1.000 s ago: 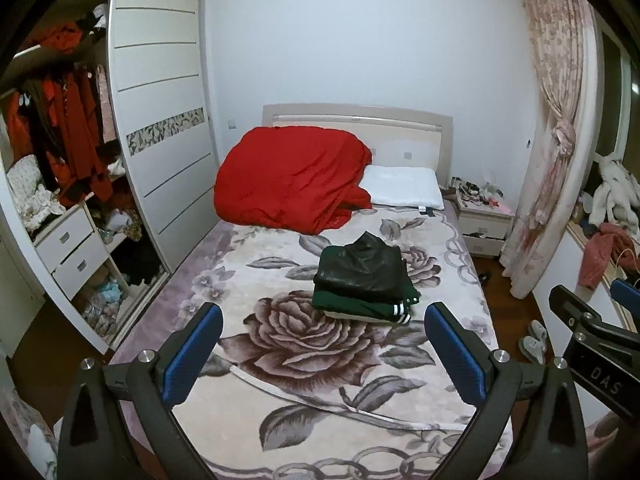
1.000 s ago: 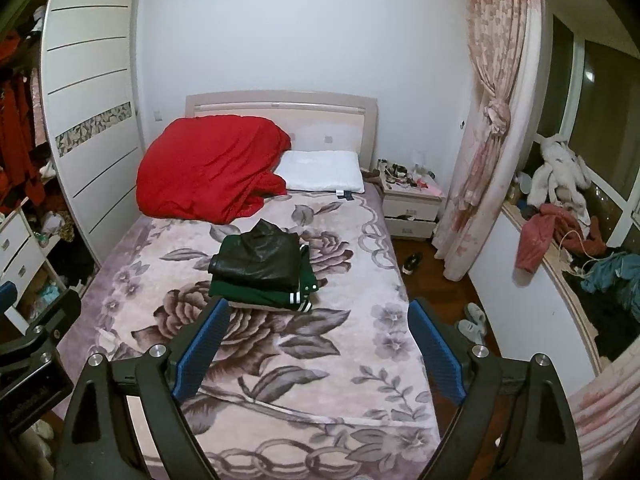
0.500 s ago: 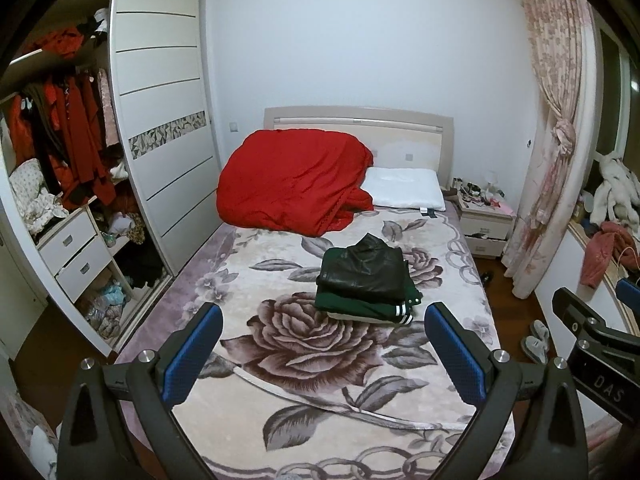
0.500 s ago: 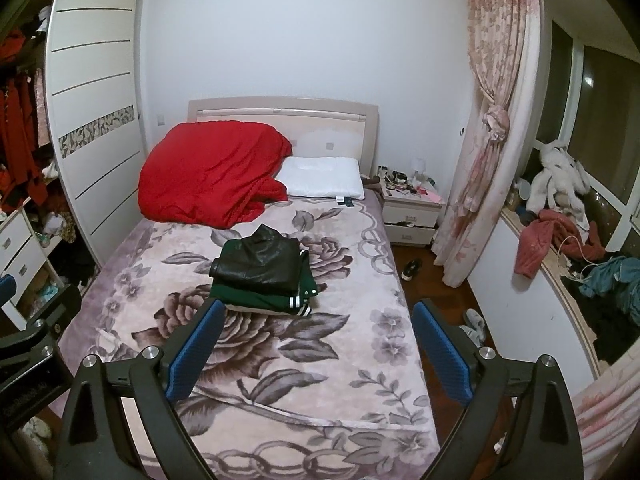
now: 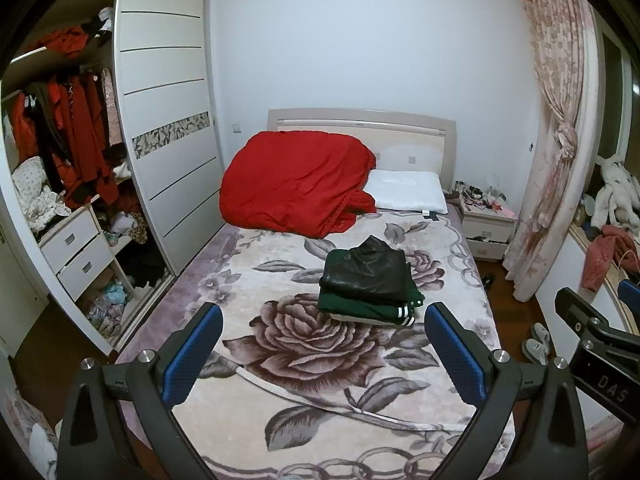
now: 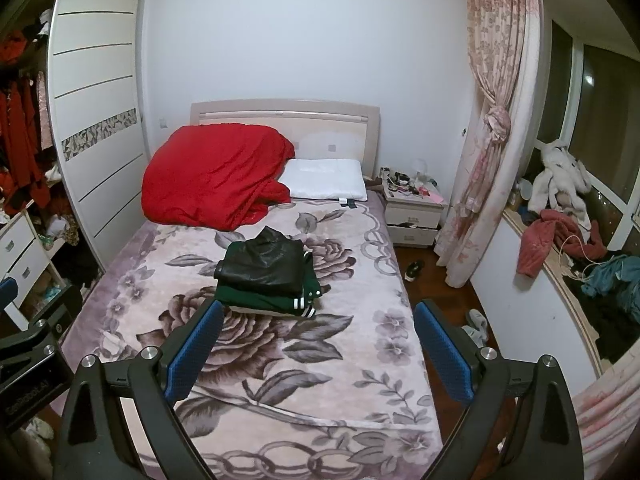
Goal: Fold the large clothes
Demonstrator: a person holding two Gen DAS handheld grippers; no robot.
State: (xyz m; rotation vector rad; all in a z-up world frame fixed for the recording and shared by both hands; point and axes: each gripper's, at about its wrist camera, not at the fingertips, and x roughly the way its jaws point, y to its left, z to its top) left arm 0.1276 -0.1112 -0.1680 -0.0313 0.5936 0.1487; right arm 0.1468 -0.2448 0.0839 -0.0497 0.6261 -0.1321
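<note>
Grippers both hang wide open and empty off the bed's foot edge, left gripper point(image 5: 320, 354) and right gripper point(image 6: 318, 350), with the folded stack point(image 5: 370, 286) lying well ahead mid-blanket point(image 5: 280, 400), its long side crosswise, neither clearly nearer.

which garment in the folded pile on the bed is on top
The shiny black leather-look garment is on top. Beneath it lies the dark green garment with white stripes on its cuff, and a pale layer shows at the very bottom.
</note>
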